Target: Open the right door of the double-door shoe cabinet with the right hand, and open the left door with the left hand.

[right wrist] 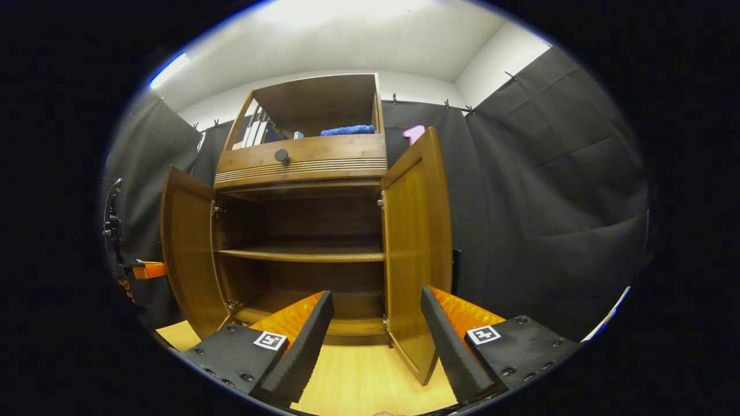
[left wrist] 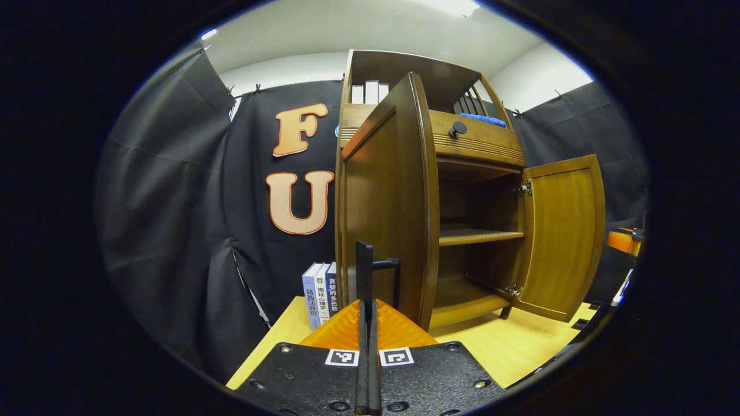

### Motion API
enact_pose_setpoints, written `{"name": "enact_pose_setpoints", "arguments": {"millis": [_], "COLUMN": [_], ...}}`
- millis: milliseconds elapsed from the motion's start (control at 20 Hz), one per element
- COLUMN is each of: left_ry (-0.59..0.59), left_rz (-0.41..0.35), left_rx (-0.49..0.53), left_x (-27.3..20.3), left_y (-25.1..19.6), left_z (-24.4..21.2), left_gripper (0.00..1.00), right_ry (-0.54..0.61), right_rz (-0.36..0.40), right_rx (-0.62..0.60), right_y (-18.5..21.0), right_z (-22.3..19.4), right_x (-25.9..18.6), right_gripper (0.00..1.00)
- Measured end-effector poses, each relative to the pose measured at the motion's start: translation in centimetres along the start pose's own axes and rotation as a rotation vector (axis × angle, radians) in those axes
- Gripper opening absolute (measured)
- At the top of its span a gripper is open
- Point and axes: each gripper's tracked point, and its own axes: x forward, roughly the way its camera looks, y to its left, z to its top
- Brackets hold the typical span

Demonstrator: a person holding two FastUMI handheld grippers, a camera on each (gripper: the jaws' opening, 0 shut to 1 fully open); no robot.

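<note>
Cabinet (right wrist: 300, 162): double-door shoe unit of brown wood; stands on a pale tabletop (right wrist: 358, 381) against the black cloth wall, straight ahead of both grippers.
Right door (right wrist: 416, 242): swung well out on its hinges, edge toward the right gripper view; in the left gripper view it stands wide on the far side. Judged done.
Left door (left wrist: 393, 202): swung out to roughly square with the front, so the left gripper view sees its face and edge close up; its dark bar handle (left wrist: 386, 271) sits just past the fingertips.
Interior: one middle shelf (right wrist: 300, 254) and a bottom board, both bare; open to view because both doors are clear of the front.
Top section: drawer front with a round dark knob (right wrist: 282, 155); an open niche above holds upright books and a blue cloth (right wrist: 347, 130).
Books (left wrist: 321, 292): a few more upright on the table, just left of the cabinet.
Left gripper (left wrist: 365, 271): fingers pressed together with nothing between; beside the handle, whether touching it I cannot tell.
Right gripper (right wrist: 376, 329): fingers spread wide, holding nothing, near the right door's lower edge and apart from it.
Progress: both doors open, so the task looks about complete.
</note>
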Motion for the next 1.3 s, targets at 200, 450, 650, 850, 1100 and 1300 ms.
{"name": "enact_pose_setpoints", "arguments": {"millis": [200, 450, 650, 850, 1100, 1300], "left_ry": [-0.006, -0.009, -0.009, -0.010, -0.017, -0.016], "left_rz": [0.015, -0.007, -0.015, 0.023, 0.033, 0.008], "left_rx": [0.028, -0.012, -0.001, 0.005, -0.017, -0.016], "left_x": [-0.2, -0.5, -0.6, -0.3, 0.0, -0.1], "left_y": [2.6, 4.0, 5.0, 7.1, 9.3, 9.5], "left_z": [-0.1, 0.1, 0.1, 0.0, -0.2, -0.1], "left_gripper": [0.00, 0.00, 0.00, 0.00, 0.00, 0.00], "right_ry": [0.010, 0.007, 0.003, 0.012, 0.010, 0.011], "right_rz": [0.025, 0.039, 0.037, 0.041, 0.039, 0.037], "right_rx": [-0.007, -0.021, -0.038, -0.042, -0.041, -0.027], "right_y": [2.3, 4.6, 5.7, 6.6, 7.3, 7.8], "right_z": [-0.5, -0.5, -0.7, -1.1, -1.1, -1.4], "right_x": [0.8, 1.3, 1.6, 2.0, 2.6, 3.5], "right_gripper": [0.98, 0.98, 0.98, 0.97, 0.97, 0.97]}}
